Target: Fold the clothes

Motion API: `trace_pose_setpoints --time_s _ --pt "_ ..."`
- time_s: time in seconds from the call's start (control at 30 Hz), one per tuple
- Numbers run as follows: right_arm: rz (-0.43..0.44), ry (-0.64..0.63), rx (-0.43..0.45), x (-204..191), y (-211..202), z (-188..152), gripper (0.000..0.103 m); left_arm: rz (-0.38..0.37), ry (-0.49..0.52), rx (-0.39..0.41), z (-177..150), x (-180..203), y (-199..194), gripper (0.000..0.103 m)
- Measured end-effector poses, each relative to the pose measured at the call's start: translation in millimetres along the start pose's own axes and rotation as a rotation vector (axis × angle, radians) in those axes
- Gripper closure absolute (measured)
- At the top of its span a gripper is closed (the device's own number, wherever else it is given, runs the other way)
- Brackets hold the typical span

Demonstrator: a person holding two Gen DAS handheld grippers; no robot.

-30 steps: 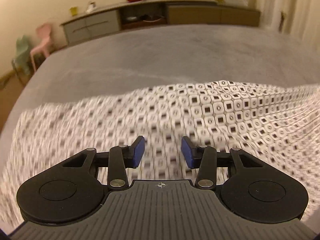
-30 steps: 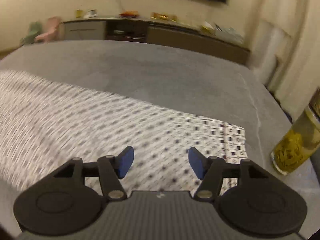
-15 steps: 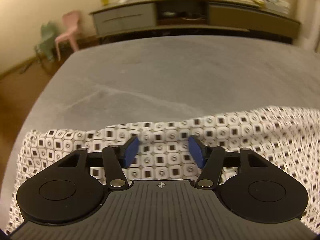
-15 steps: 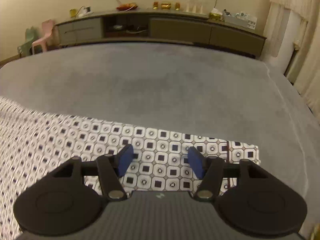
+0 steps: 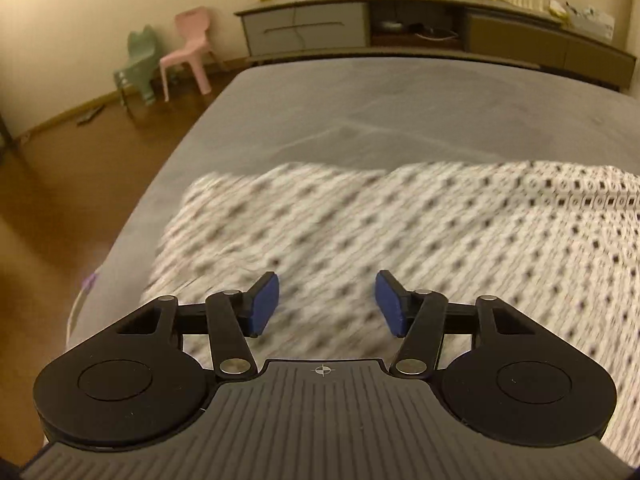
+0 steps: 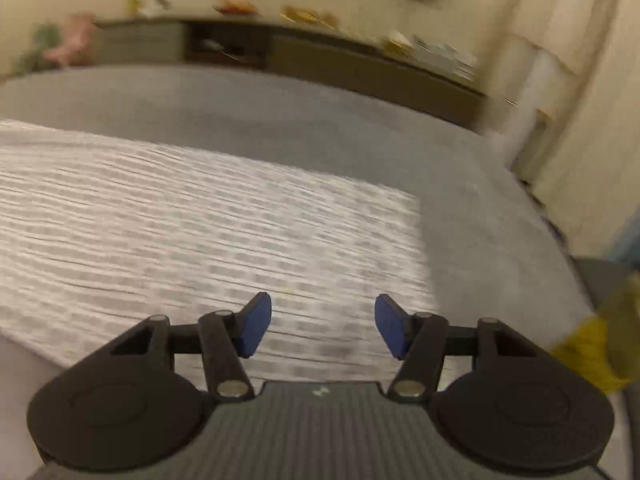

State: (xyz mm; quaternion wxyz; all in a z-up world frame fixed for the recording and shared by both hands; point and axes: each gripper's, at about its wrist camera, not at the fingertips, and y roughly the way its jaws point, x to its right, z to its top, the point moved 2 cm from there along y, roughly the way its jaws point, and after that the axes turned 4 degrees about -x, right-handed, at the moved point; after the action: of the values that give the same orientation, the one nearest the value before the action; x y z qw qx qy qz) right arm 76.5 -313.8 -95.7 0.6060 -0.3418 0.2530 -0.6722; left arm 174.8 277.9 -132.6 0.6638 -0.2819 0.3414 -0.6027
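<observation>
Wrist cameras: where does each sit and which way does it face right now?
Left wrist: behind the open left gripper, over the white black-patterned garment, facing the pink plastic chair.
Right wrist: behind the open right gripper, over the garment's right edge; blurred.
Shared: garment, grey bed, long low cabinet.

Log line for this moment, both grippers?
left gripper: open | right gripper: open | patterned garment: spread on grey bed, ungrasped
</observation>
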Motion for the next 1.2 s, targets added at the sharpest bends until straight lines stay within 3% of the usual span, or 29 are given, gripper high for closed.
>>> trace_pose_setpoints --time_s 0.07,0.13,0.2,0.23,0.27,0.3,0.33,0.37,0.43,0.5,0.57,0.77,0.9,0.97,1.0,1.03,1.13,1.17,1.2 --pt "0.077 -0.060 -0.005 -26.4 3.7 -2.8 0.044 -0.004 -0.042 0.000 -13.4 -25.8 -7.5 0.059" --pt "0.062 -0.072 -0.003 -30.0 7.6 -10.1 0.040 0.004 -0.097 0.001 -25.8 -54.7 -14.6 0.059" --pt "0.038 -0.021 -0.036 -14.0 9.6 -14.5 0.037 0.005 -0.161 0.011 -37.2 -83.4 -22.3 0.074" --pt "0.026 0.006 -0.054 -5.4 10.5 -16.6 0.036 -0.011 -0.205 0.017 -40.3 -94.9 -28.0 0.087" --pt "-0.005 0.008 -0.068 1.7 11.4 -18.5 0.034 -0.026 -0.250 0.023 -43.4 -106.3 -33.7 0.089" --pt "-0.038 0.006 -0.081 8.6 12.3 -20.4 0.032 -0.018 -0.285 0.042 -44.2 -113.9 -43.6 0.084" --pt "-0.082 0.001 -0.096 12.3 12.6 -21.4 0.034 0.030 -0.298 0.075 -45.7 -120.5 -54.0 0.065" --pt "-0.138 -0.029 -0.103 9.9 14.7 -20.7 0.035 0.077 -0.311 0.108 -47.3 -127.1 -64.5 0.058" --pt "-0.255 -0.096 -0.113 3.7 19.2 -18.7 0.040 0.072 -0.375 0.126 -55.6 -147.3 -75.7 0.059" --pt "-0.282 -0.137 -0.085 -17.6 18.8 -14.9 0.041 0.059 -0.398 0.097 -67.9 -158.8 -79.2 0.059" --pt "-0.241 -0.171 -0.023 -42.7 15.2 1.7 0.041 0.065 -0.418 0.067 -81.3 -164.8 -81.2 0.061" --pt "-0.106 -0.328 0.141 -140.8 9.0 36.1 0.041 -0.021 -0.434 0.068 -85.0 -157.1 -80.8 0.065" --pt "0.025 -0.402 0.178 -203.8 4.0 41.8 0.041 0.060 -0.432 0.033 -86.5 -157.6 -74.1 0.078" --pt "0.095 -0.428 0.172 -229.2 5.3 39.8 0.039 0.066 -0.457 0.018 -89.5 -159.9 -71.4 0.078" --pt "0.115 -0.436 0.160 -248.1 -10.7 25.1 0.038 0.035 -0.476 0.028 -89.6 -161.0 -73.0 0.078" --pt "0.125 -0.441 0.145 -254.5 -10.0 19.4 0.038 0.004 -0.495 0.038 -89.6 -162.2 -74.6 0.074" --pt "0.147 -0.443 0.105 -266.2 -2.7 9.0 0.038 -0.114 -0.552 0.069 -92.1 -159.8 -84.1 0.048" --pt "0.158 -0.428 0.097 -267.3 -1.9 8.8 0.038 -0.118 -0.553 0.063 -91.0 -157.1 -83.3 0.039" --pt "0.170 -0.410 0.091 -266.4 -1.2 9.2 0.038 -0.123 -0.555 0.056 -89.9 -154.4 -82.5 0.035"
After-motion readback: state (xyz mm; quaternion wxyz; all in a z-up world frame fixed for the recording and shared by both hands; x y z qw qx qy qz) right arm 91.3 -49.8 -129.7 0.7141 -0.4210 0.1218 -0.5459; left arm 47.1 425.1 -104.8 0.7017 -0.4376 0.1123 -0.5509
